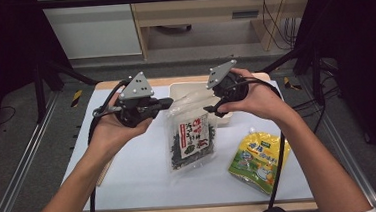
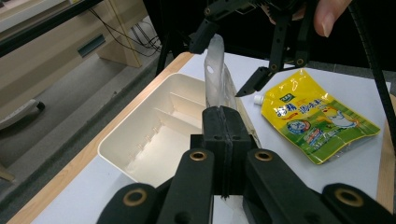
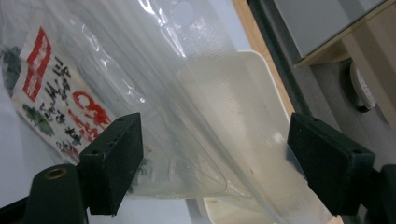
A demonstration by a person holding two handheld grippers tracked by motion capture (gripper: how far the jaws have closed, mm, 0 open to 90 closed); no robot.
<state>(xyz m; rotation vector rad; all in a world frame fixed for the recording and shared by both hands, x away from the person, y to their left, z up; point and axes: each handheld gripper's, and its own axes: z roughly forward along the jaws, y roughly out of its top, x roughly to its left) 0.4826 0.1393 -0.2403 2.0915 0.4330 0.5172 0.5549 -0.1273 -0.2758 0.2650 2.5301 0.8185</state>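
Biggest risk I see here: the seaweed bag [image 1: 191,138] is only pinched at its clear top edge by the left gripper [image 1: 168,104], and most of the bag hangs down onto the white table [image 1: 135,175] in front of the cream tray [image 1: 177,90]. That plastic is thin and slippery, so if the left hand tugs sideways or lifts fast, my guess is the strip slides out of the pads, or the bag twists and folds instead of going where it should. The right gripper [image 1: 215,109] could also close on a crumpled fold or miss the edge, since the film is bunched between its jaws. As for the grip itself: the left gripper is clamped tight on the bag's top, jaws pressed together with the film poking up between them in the left gripper view. The right gripper stands wide, jaws on either side of the clear upper part of the bag, pads not pressing it. The yellow pouch [image 1: 258,158] lies off to the right, well apart.
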